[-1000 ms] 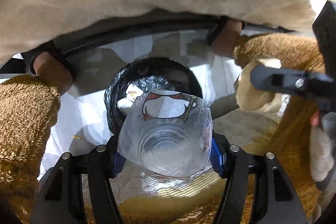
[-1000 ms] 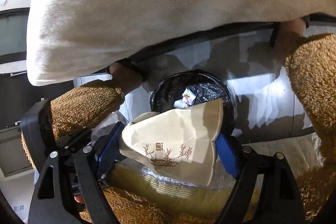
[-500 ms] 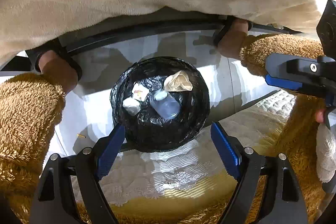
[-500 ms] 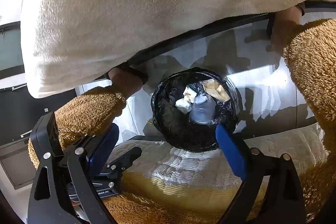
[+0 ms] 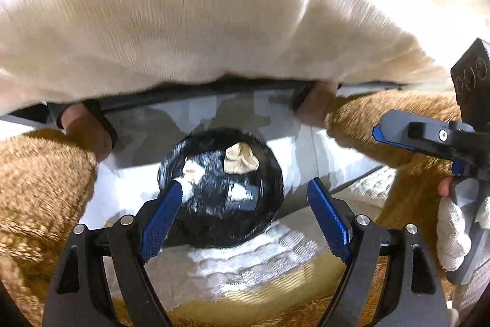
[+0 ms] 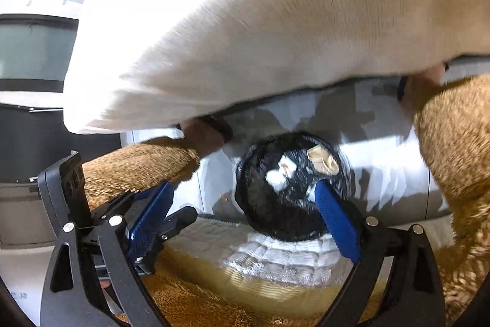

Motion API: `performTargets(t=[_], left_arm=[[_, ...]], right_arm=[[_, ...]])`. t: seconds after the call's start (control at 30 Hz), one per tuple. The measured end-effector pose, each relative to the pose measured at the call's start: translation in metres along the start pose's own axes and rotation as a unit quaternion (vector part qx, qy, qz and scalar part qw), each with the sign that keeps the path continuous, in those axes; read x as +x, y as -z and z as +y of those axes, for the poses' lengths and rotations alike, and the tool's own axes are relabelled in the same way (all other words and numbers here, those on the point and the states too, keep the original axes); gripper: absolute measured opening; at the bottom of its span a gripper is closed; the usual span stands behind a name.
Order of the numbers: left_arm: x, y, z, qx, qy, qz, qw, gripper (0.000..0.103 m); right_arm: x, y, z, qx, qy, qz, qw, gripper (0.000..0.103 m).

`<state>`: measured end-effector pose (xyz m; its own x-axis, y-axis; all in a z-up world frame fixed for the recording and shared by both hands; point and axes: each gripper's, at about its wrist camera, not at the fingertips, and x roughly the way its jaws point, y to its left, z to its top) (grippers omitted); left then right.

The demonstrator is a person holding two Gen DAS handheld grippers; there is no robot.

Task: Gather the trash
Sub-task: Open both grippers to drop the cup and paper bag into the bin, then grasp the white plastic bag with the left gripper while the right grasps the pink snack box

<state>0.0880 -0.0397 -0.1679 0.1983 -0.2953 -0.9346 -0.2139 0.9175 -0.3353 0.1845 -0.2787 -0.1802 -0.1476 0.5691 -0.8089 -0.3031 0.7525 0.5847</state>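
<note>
Both grippers empty rn: left gripper [image 5: 245, 215] w/ jaws spread wide, nothing between the pads; right gripper [image 6: 242, 216] same, released, nothing gripped. Trash sits in the black-lined bin [image 5: 220, 186] on the floor below me: tan crumpled paper [image 5: 240, 162] near the far rim, white scraps [image 5: 191, 170] beside it, other bits too blurred to ID. So the drop looks done for these pieces; can't see any loose trash outside the bin in either view, so what's left to collect I can't tell. Room: bin mouth is open below, well apart from my pads. Cream cloth [image 5: 183, 20] hangs close overhead, fuzzy brown sleeves [image 5: 36, 173] flank both sides, bed edge [image 5: 245, 262] right under me, so backing up/out looks like the clearest path, imo.
</note>
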Motion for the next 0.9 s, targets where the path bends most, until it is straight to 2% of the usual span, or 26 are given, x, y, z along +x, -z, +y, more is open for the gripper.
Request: performTargets(t=[0.13,0.23,0.47,0.63,0.77,0.9], left_arm=[[-0.024,-0.008,-0.003,0.002,0.004,-0.04,0.9992,0.082],[-0.046,-0.017,-0.006,0.009,0.006,-0.071,0.9974,0.082],[-0.105,-0.041,-0.016,0.041,-0.004,-0.145,0.9886,0.082],[-0.149,-0.066,-0.022,0.065,-0.022,-0.208,0.9756,0.082],[-0.168,-0.091,-0.023,0.073,-0.04,-0.237,0.9678,0.082],[-0.177,-0.119,-0.019,0.079,-0.047,-0.252,0.9635,0.082]], right_arm=[[-0.028,-0.007,0.016,-0.041,-0.001,-0.046,0.998,0.092],[-0.054,-0.014,0.034,-0.085,0.002,-0.091,0.992,0.092],[-0.102,-0.039,0.075,-0.177,0.0,-0.176,0.968,0.092],[-0.117,-0.073,0.092,-0.214,0.013,-0.214,0.953,0.092],[-0.117,-0.098,0.108,-0.248,0.029,-0.237,0.939,0.092],[-0.111,-0.123,0.122,-0.288,0.044,-0.253,0.923,0.092]])
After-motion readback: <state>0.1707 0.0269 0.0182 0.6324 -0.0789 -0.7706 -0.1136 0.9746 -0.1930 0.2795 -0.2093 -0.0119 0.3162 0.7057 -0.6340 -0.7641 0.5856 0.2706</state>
